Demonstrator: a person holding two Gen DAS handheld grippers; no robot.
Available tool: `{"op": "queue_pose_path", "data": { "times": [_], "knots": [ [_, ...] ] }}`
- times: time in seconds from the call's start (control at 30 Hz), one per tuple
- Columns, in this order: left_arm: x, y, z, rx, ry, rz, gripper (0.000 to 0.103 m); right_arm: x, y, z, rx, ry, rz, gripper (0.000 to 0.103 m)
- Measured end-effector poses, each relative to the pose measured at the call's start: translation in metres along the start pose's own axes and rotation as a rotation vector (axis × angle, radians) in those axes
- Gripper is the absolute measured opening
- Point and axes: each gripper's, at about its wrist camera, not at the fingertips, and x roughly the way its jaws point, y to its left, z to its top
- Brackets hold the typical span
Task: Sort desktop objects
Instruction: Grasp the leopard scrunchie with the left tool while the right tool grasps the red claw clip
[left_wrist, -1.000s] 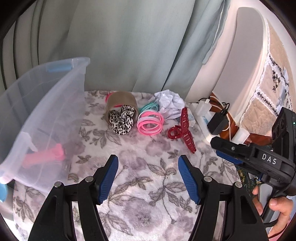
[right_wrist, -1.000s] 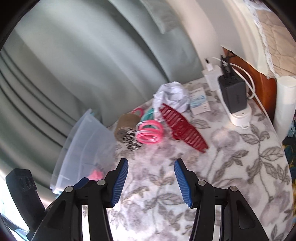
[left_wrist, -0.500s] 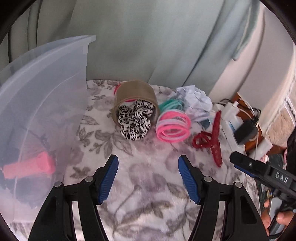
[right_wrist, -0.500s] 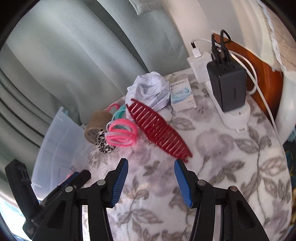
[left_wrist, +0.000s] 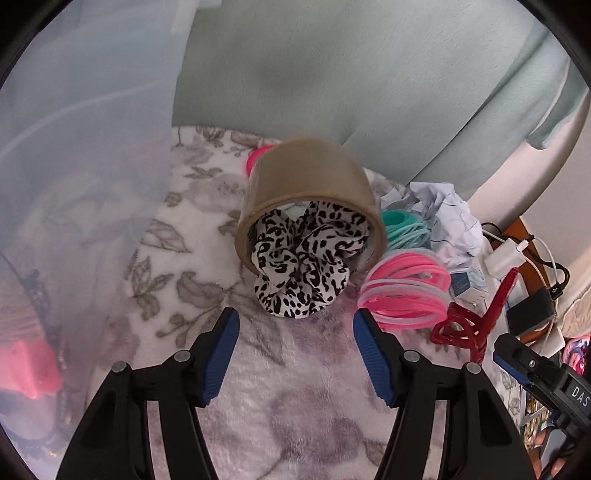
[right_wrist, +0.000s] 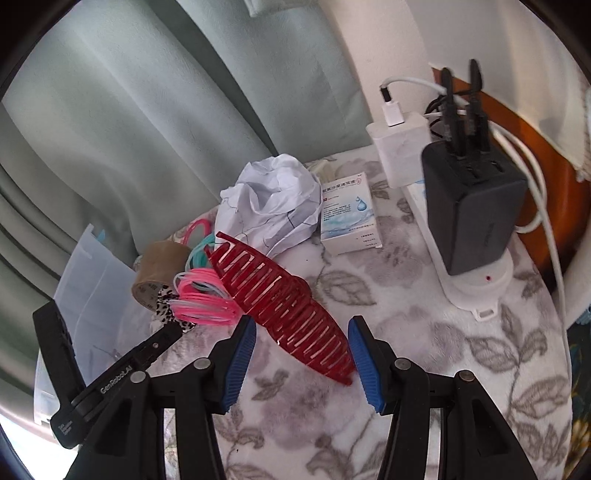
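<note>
A brown tape roll (left_wrist: 306, 177) lies on its side on the floral cloth, with a leopard-print scrunchie (left_wrist: 303, 269) spilling out of it. My left gripper (left_wrist: 295, 325) hangs just short of the scrunchie. Its jaws are closing and nothing is between them. A long red hair clip (right_wrist: 280, 299) lies slantwise on the cloth. My right gripper (right_wrist: 302, 325) is open above the clip's near end, which shows between the blue pads (right_wrist: 240, 354) without touching them. Pink coil hair ties (left_wrist: 402, 295) and teal ones (left_wrist: 402, 229) lie beside the roll.
A clear plastic bin (left_wrist: 74, 184) stands at the left with a pink object (left_wrist: 26, 369) inside. Crumpled paper (right_wrist: 269, 199), a small white box (right_wrist: 349, 214), a black charger (right_wrist: 472, 214) on a power strip (right_wrist: 476, 291) and cables crowd the back right. A curtain hangs behind.
Both grippers have come down and forward. The left has closed in on the tape roll and scrunchie; the right has closed in on the red hair clip.
</note>
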Motion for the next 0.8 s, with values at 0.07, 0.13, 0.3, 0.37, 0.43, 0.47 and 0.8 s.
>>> {"op": "queue_pose_path", "data": {
  "times": [0.07,0.13,0.3,0.37,0.43,0.47,0.8],
  "knots": [
    [0.003,0.000,0.001,-0.001,0.005,0.001,0.066,0.003,-0.001,0.000,-0.002,0.008,-0.001,0.056],
    [0.003,0.001,0.002,0.000,0.000,-0.005,0.066,0.005,-0.001,0.000,-0.004,0.015,-0.002,0.062],
    [0.008,0.001,0.004,0.002,-0.002,-0.002,0.060,0.007,-0.001,0.000,-0.019,0.014,-0.007,0.067],
    [0.010,0.001,0.004,0.002,-0.003,-0.002,0.057,0.009,0.000,0.001,-0.028,0.020,-0.008,0.069],
    [0.012,0.001,0.005,0.004,-0.004,0.002,0.051,0.012,0.003,0.001,-0.043,0.027,-0.009,0.069],
    [0.012,0.001,0.006,0.004,-0.003,0.005,0.048,0.014,0.005,0.002,-0.052,0.031,-0.009,0.069],
    [0.014,0.001,0.008,-0.006,-0.013,0.001,0.028,0.022,0.014,0.003,-0.099,0.048,-0.021,0.069]
  ]
}}
